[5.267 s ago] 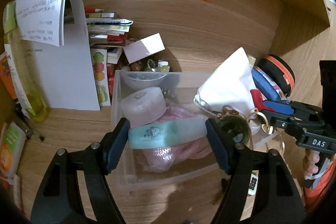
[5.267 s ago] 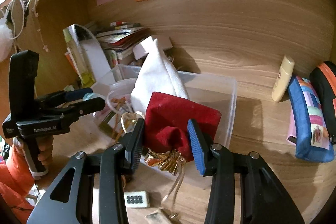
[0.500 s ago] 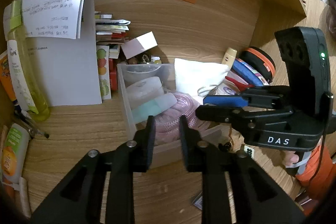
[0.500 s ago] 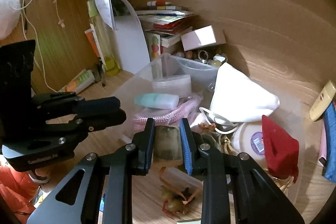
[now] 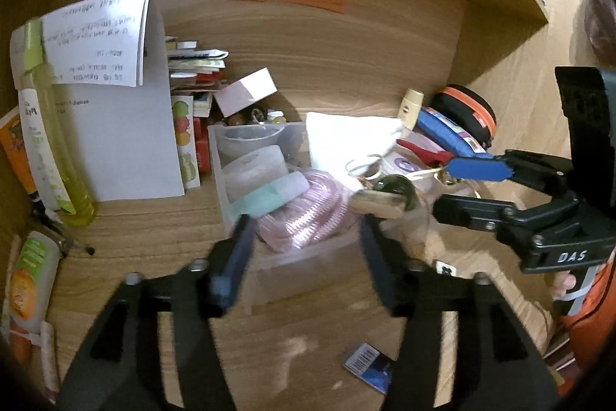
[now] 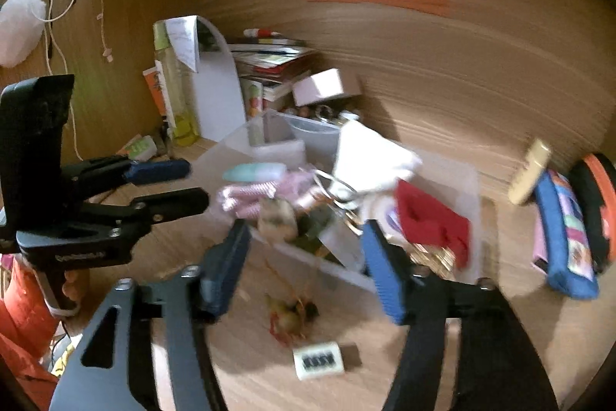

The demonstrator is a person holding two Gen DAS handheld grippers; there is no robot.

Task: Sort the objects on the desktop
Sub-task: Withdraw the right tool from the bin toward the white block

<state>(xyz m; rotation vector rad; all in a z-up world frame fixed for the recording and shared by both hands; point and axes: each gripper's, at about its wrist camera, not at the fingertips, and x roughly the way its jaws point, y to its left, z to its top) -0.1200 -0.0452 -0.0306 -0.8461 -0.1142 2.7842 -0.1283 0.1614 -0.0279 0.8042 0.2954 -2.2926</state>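
Note:
A clear plastic bin [image 5: 231, 176] on the wooden desk holds a teal tube [image 5: 269, 197], a pink coiled cord [image 5: 304, 214], a white mask [image 5: 346, 137], a red pouch [image 6: 431, 218] and a brownish packet [image 6: 275, 214]. My left gripper [image 5: 304, 257] is open and empty just in front of the bin. My right gripper [image 6: 304, 257] is open and empty above the bin's near edge; it also shows in the left wrist view [image 5: 458, 187]. The left gripper shows in the right wrist view [image 6: 181, 183].
A white domino tile [image 6: 317, 359] and a small reddish trinket [image 6: 288, 314] lie on the desk before the bin. A blue card [image 5: 369, 364] lies near me. Papers, books and a yellow bottle [image 5: 50, 149] stand left; pencil cases [image 6: 566, 237] right.
Both grippers have opened wide. The right gripper let go of the brownish packet, which now lies in the bin, and pulled back. Five seconds ago the left held the teal tube, the right the red pouch.

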